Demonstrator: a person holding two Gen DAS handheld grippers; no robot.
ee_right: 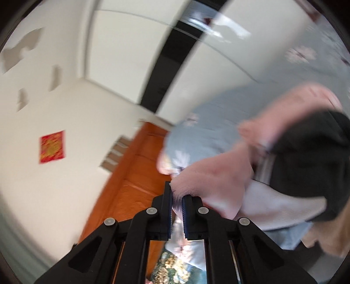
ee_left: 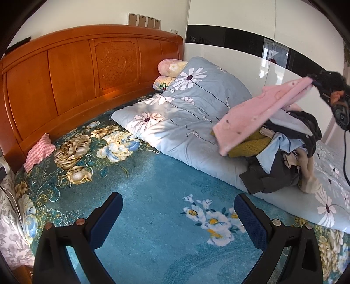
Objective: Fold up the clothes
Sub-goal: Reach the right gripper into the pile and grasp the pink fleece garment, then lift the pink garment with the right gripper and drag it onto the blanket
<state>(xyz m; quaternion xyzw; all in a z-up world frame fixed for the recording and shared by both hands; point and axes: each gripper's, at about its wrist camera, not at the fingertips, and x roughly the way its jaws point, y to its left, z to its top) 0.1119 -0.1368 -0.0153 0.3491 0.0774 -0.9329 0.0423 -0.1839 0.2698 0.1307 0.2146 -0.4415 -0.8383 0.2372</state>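
A pink fleece garment (ee_left: 258,113) hangs stretched above a heap of mixed clothes (ee_left: 284,157) on the right of the bed. My right gripper (ee_left: 312,82) is shut on its upper edge, lifted above the heap. In the blurred right wrist view, the pink garment (ee_right: 210,174) is pinched between the blue pads of that gripper (ee_right: 176,196). My left gripper (ee_left: 178,205) stands open over the teal floral bedspread (ee_left: 153,174), nothing between its fingers, well to the left of the heap.
A pale blue daisy-print duvet (ee_left: 186,113) lies folded under the heap. The wooden headboard (ee_left: 87,70) runs along the back, with a small pink checked cloth (ee_left: 38,153) at its foot. White wardrobe doors (ee_left: 240,17) stand behind the duvet.
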